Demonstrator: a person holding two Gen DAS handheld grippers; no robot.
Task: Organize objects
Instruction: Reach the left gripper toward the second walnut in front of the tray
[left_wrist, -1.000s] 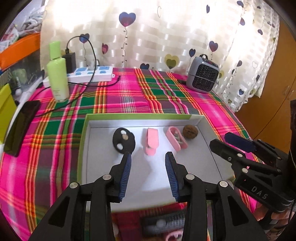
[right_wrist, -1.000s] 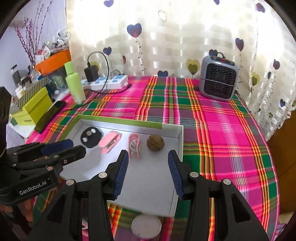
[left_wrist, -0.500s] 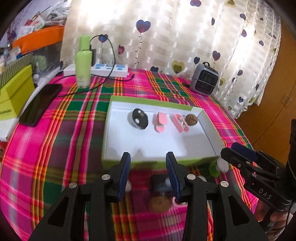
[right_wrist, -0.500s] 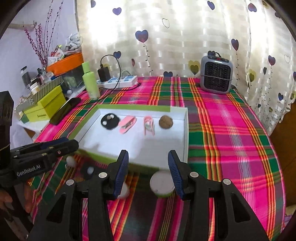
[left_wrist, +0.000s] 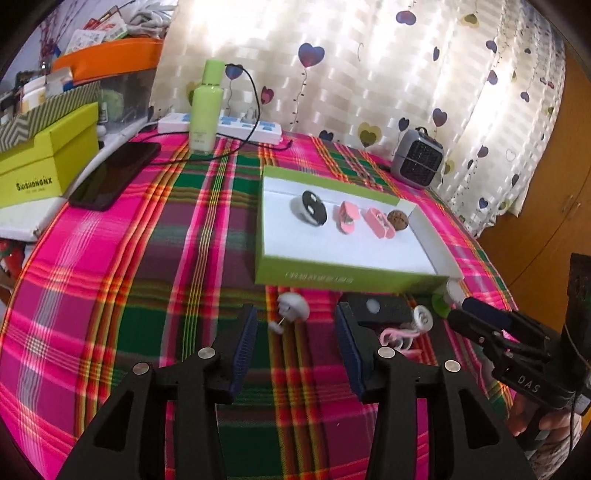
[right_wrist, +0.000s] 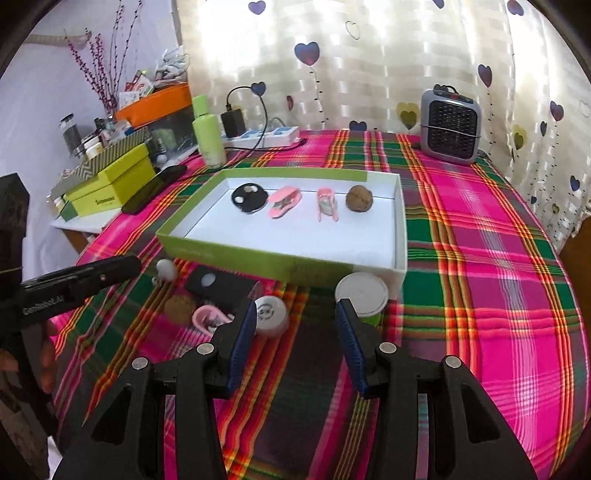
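A green-walled white tray (left_wrist: 351, 278) (right_wrist: 258, 258) holds a black disc (left_wrist: 314, 208), two pink clips (left_wrist: 347, 218) and a walnut (left_wrist: 398, 220) in a row. Loose on the plaid cloth in front lie a small white piece (left_wrist: 291, 308), a black block (left_wrist: 380, 310), a pink clip (right_wrist: 208, 317), a brown nut (right_wrist: 180, 304), a white jar (right_wrist: 271, 314) and a white-lidded green cup (right_wrist: 362, 291). My left gripper (left_wrist: 297, 325) hovers just short of the white piece, its jaws opening with nothing pressed. My right gripper (right_wrist: 295, 317) stands open between jar and cup.
A green bottle (left_wrist: 207, 107), a power strip (left_wrist: 221, 123) with cables and a dark phone (left_wrist: 116, 173) sit at the back left. A grey heater (right_wrist: 450, 129) stands at the back right. Yellow-green boxes (right_wrist: 110, 184) are stacked off the table's left edge.
Both grippers have drawn back from over the tray to the cloth in front of it, bringing the loose items into view. The left jaws have widened a little.
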